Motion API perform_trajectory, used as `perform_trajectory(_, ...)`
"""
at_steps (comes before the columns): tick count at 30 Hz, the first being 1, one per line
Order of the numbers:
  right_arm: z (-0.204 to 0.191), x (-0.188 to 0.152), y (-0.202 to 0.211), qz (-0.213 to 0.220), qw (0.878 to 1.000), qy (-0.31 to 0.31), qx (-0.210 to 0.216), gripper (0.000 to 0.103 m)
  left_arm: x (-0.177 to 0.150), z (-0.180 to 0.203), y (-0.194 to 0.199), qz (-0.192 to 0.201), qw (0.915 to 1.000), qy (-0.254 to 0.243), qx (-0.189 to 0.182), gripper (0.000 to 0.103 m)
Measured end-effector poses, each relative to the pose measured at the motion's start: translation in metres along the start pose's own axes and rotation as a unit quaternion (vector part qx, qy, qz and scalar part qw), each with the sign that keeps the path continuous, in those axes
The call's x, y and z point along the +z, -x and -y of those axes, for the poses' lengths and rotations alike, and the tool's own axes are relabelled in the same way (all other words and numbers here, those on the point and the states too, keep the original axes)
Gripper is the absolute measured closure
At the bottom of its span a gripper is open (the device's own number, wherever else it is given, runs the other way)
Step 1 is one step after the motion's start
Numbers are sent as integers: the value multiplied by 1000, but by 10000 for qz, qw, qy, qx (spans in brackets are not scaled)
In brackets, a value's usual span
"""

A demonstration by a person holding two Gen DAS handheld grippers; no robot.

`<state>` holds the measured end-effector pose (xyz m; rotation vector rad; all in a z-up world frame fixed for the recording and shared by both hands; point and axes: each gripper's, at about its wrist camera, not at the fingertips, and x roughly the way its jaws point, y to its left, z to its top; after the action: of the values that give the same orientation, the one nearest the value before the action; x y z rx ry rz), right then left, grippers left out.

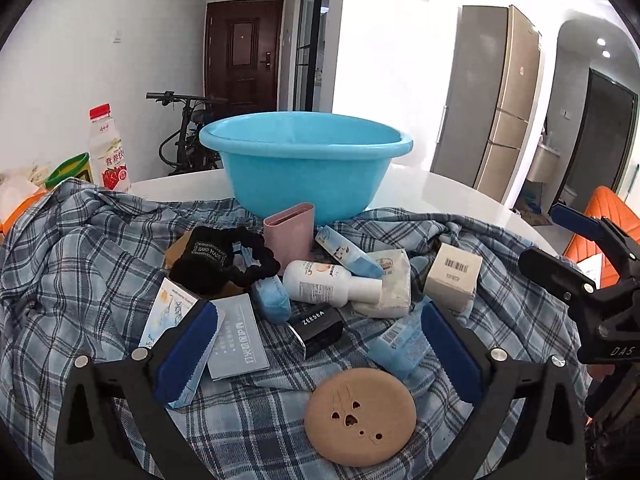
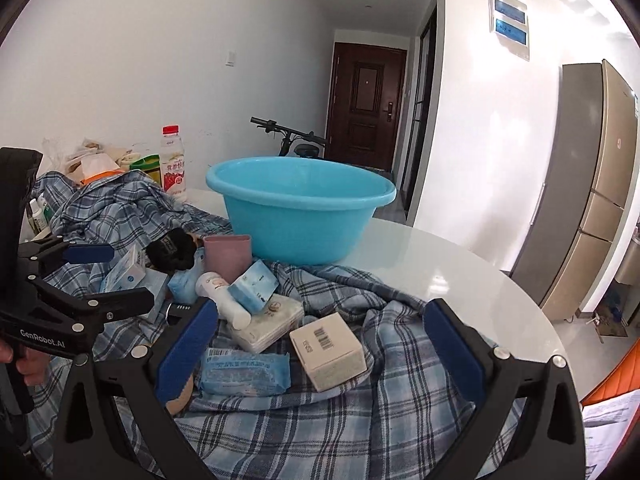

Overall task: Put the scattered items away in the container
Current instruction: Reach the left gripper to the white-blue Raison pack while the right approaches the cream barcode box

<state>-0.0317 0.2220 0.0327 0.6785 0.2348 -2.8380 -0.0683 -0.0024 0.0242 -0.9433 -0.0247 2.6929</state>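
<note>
A round white bench holds a blue bowl, a crumpled checked cloth in front of it, and a drink bottle at the far left.

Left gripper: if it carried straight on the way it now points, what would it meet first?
Probably the black box marked ZEESEA, lying on the plaid cloth midway ahead of the open left gripper. The round tan disc lies nearer but lower, so it might pass beneath; depth is unclear.
</note>
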Motion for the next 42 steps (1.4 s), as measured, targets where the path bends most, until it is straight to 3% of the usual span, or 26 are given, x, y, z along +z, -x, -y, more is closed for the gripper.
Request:
perform_trajectory(6,4,10,-9,153,9996,165,-170,1,5,-18,-9,-72,9994,281,207,0)
perform_trajectory(11,17,3,-32,-203,9998,-62,-56,1,-2,-20,-11,53,9982,-85,595,0)
perform_trajectory(15,25,-5,-43,-408,9986,-318,140,4,-6,-15,-4,312,9970,-443,561,0)
perform_trajectory(20,24,-7,-46,-483,9984,-211,196,7,-6,-22,-12,-67,9993,-303,211,0)
perform_trajectory(23,20,-7,-43,-541,9982,10,240,7,-9,-30,-20,-401,9983,-267,328,0)
perform_trajectory(32,30,-25,-34,-811,9963,65,286,7,-16,-62,-15,-577,9969,-210,484,0)
perform_trajectory(42,9,-23,-39,-874,9935,623,387,7,-17,-79,-43,-968,9921,-552,571,0)
